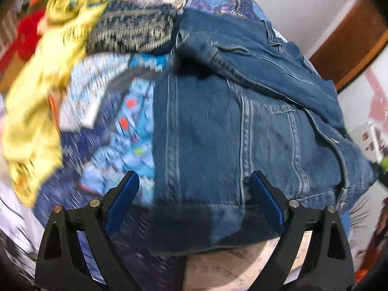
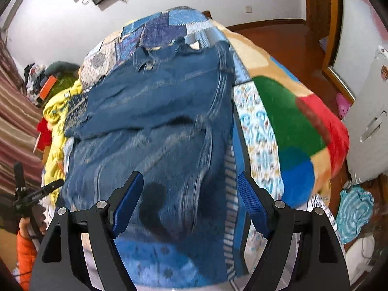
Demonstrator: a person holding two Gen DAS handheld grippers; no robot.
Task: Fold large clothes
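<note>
- My left gripper has its jaws spread wide with nothing between them, hanging over the near hem of the denim jacket. My right gripper is also spread and empty, over the jacket's near right part.
- The jacket lies on the bed, on the blue patchwork quilt, partly folded: one denim layer is doubled back across its middle.
- Risk nearest me: closing at the hem, I may pinch the quilt along with the denim, since the two lie flush and both are blue.
- Stiff, thick denim may slip from a shallow bite, letting the fold spring open.
- If my two grippers lift unevenly, the doubled layer could slide askew.
- Left of the jacket, the yellow garment sits close; dragging the jacket that way could snag it.
- Right of the jacket, the colourful blanket lies near the bed's edge.
</note>
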